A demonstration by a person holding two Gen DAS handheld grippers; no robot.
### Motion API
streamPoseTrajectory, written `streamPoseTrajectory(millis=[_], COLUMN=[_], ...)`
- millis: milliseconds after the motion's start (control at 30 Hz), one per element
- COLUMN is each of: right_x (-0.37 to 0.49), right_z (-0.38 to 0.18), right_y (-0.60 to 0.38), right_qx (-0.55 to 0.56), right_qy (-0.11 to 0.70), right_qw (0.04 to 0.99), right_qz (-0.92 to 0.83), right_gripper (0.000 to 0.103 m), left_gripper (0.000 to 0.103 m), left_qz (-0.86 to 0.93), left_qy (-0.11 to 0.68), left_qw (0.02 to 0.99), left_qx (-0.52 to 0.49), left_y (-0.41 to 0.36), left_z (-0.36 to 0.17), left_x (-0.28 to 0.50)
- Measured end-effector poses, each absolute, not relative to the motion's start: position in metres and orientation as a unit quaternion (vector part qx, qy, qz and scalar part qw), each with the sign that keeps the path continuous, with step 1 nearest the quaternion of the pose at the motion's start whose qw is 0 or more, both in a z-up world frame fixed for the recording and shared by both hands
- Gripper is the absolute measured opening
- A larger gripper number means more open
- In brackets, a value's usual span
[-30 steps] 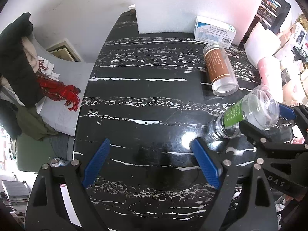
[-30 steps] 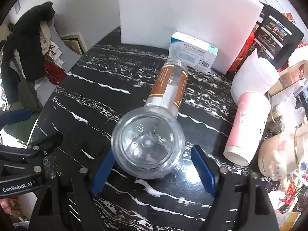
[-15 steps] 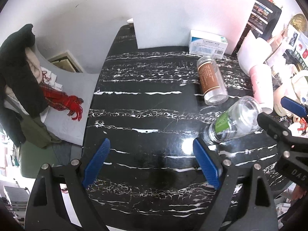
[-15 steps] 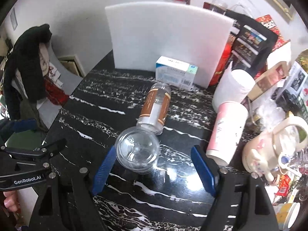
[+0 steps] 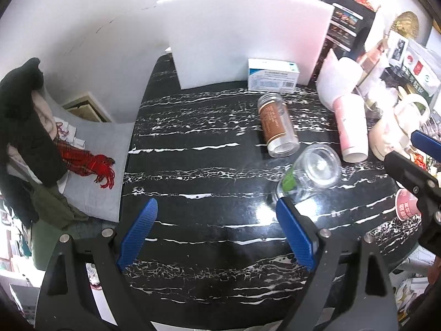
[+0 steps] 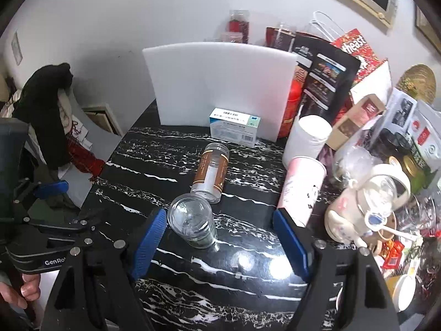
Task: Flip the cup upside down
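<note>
A clear plastic cup with a green label [image 5: 308, 176] stands on the black marble table [image 5: 198, 171], its flat base facing up; it also shows in the right wrist view [image 6: 193, 222]. My left gripper [image 5: 217, 234] is open and empty, above the table to the left of the cup. My right gripper [image 6: 220, 237] is open and empty, drawn back above the cup, whose top sits close to its left finger [image 6: 150, 237]. The cup is free of both.
A brown-labelled clear jar [image 6: 210, 173] lies on its side just behind the cup. A pink cup [image 6: 299, 190] stands upside down to the right, with a teapot [image 6: 366, 207] and clutter beyond. A white foam board [image 6: 217, 82] and a small box [image 6: 234, 129] stand at the back.
Both grippers have pulled up and back from the table. The cup has gone from tilted between the right fingers to standing on its own, base up.
</note>
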State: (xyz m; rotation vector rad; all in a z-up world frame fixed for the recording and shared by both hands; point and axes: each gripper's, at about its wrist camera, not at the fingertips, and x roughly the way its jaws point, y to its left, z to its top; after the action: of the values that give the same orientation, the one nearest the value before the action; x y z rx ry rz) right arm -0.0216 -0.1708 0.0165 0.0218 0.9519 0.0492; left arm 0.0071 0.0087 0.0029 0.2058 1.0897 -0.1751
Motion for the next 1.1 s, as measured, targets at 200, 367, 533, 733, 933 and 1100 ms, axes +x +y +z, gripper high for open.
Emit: streamPoseTrajectory(millis=[200, 367, 533, 733, 933, 1100], right_x=[-0.038, -0.055, -0.069, -0.080, -0.083, -0.084], right_z=[0.026, 0.027, 0.025, 0.018, 0.014, 0.013], right_y=[-0.184, -0.193, -0.198, -0.202, -0.204, -0.204], right_qx=[0.021, 0.031, 0.043, 0.059, 0.067, 0.069], right_qy=[0.459, 0.462, 0.468, 0.473, 0.476, 0.476], right_qw=[0.888, 0.886, 0.882, 0.878, 0.876, 0.875], right_qz=[0.004, -0.011, -0.024, -0.040, -0.045, -0.046], right_gripper=[0.080, 0.080, 0.080, 0.080, 0.080, 0.080], left_gripper=[0.087, 0.087, 0.087, 0.087, 0.087, 0.087], left_qz=[-0.095, -0.107, -0.116, -0.122, -0.124, -0.121], left_qy=[0.508, 0.511, 0.510, 0.515, 0.518, 0.518], left_qw=[0.848, 0.844, 0.843, 0.839, 0.837, 0.837], left_qx=[0.118, 0.122, 0.127, 0.127, 0.126, 0.124], left_y=[-0.003, -0.011, -0.017, -0.023, -0.024, -0.024], left_z=[0.011, 0.013, 0.014, 0.012, 0.012, 0.012], left_x=[-0.002, -0.010, -0.018, -0.023, -0.024, -0.024])
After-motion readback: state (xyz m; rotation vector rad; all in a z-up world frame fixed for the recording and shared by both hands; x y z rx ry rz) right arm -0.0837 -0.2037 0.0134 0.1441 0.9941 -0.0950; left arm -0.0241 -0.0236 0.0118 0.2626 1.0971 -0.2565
